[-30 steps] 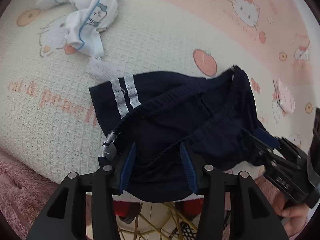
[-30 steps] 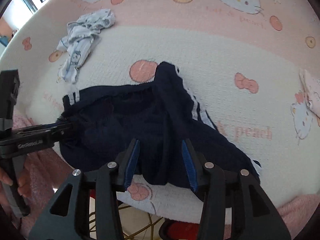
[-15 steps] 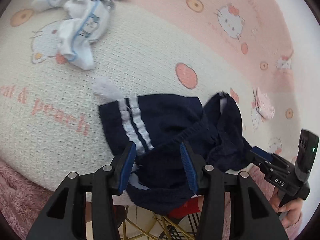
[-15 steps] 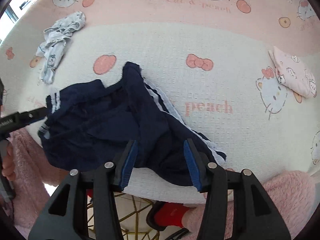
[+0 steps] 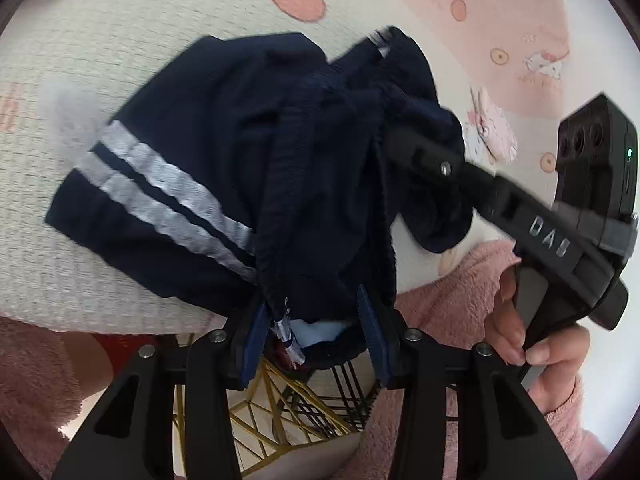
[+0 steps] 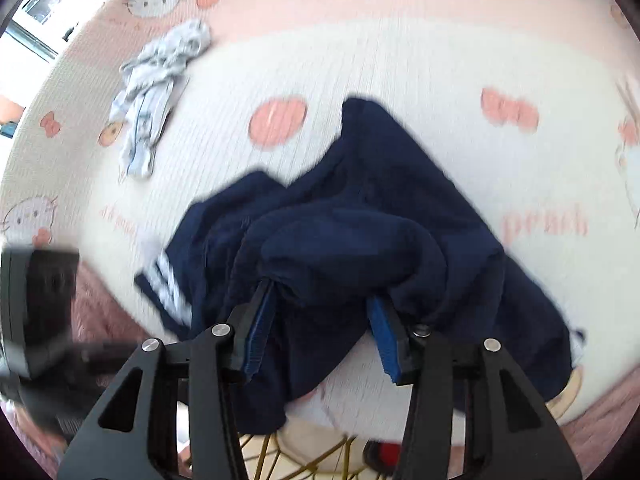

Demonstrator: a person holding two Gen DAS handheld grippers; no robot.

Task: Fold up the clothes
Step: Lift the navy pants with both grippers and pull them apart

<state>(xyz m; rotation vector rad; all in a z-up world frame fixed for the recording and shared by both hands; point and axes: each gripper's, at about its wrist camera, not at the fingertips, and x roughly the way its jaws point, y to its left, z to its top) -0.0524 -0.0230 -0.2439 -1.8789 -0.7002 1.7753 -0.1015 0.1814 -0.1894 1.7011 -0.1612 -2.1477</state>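
Note:
Navy shorts point(image 5: 200, 120) with two white stripes lie bunched at the near edge of the cat-print blanket point(image 6: 400, 60). My left gripper point(image 5: 316, 320) has the waistband between its blue pads, where a white label shows, and its jaws are closing on it. My right gripper point(image 6: 324, 300) holds a raised hump of the shorts point(image 6: 400, 200) that drapes over both fingertips. In the left wrist view the right gripper point(image 5: 400, 136) reaches into the cloth from the right, its tips buried, with a hand point(image 5: 532, 344) on its handle.
A crumpled white and blue garment point(image 6: 160, 92) lies at the far left. A small pink folded piece point(image 5: 494, 132) sits on the right. Fuzzy pink sleeves point(image 5: 440, 280) border the near edge, with a gold wire frame point(image 5: 280, 400) below.
The left gripper has swung right and down, close over the shorts and towards the right gripper. The shorts have bunched up between the two. The white garment has left the left wrist view.

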